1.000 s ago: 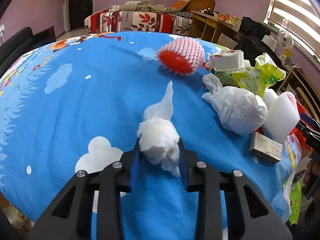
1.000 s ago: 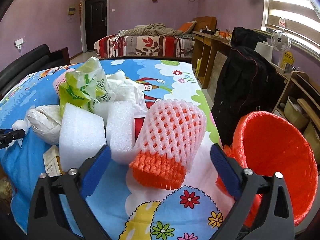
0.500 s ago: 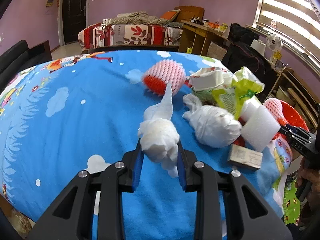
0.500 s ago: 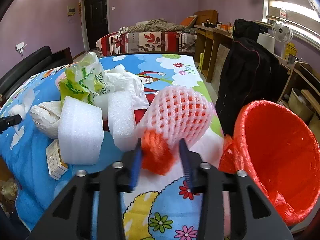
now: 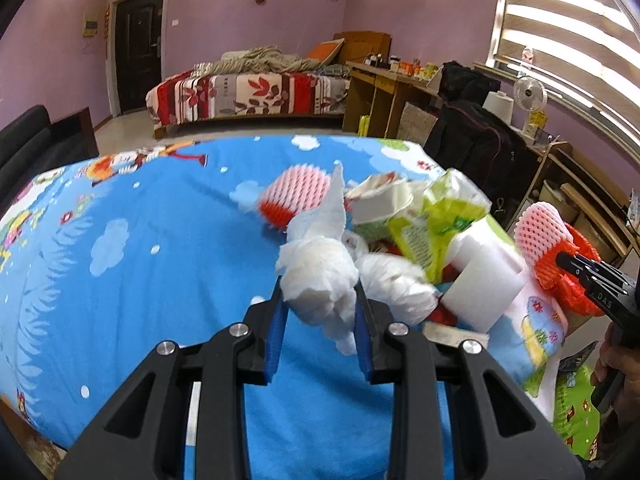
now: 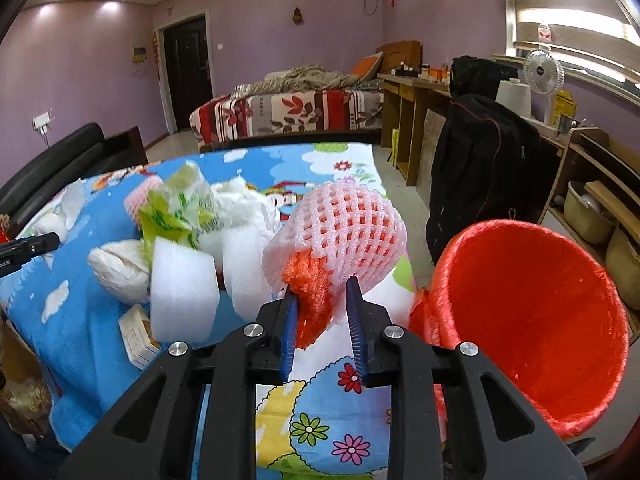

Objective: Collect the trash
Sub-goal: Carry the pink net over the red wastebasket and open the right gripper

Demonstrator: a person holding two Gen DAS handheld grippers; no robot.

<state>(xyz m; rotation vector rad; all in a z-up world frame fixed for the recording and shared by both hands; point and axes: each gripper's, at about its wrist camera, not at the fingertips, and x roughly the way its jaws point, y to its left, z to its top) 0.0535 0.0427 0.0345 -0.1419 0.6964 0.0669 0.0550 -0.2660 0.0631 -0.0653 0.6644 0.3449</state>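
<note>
My left gripper [image 5: 318, 292] is shut on a crumpled white tissue wad [image 5: 320, 276], lifted above the blue cartoon tablecloth [image 5: 140, 272]. My right gripper [image 6: 320, 288] is shut on the orange end of a pink and orange foam fruit net [image 6: 340, 236], raised off the cloth beside the red trash basket [image 6: 532, 328]. From the left wrist view that net [image 5: 540, 236] and the right gripper [image 5: 564, 258] show at the far right. Trash lies piled on the table: white foam blocks [image 6: 184, 288], a green-yellow wrapper [image 6: 176, 212], a white plastic bag wad [image 6: 120, 268] and a second foam net [image 5: 296, 196].
A small cardboard box [image 6: 138, 330] lies near the table's front edge. A black bag [image 6: 480, 184] hangs on a chair behind the basket. A bed [image 6: 288, 112], wooden desk [image 6: 412, 92] and shelves [image 6: 592, 200] stand beyond. A person's hand [image 5: 616, 368] holds the right gripper.
My right gripper closed from wide open onto the foam net's orange end and lifted it. My left gripper rose with the tissue wad off the cloth and swung toward the pile.
</note>
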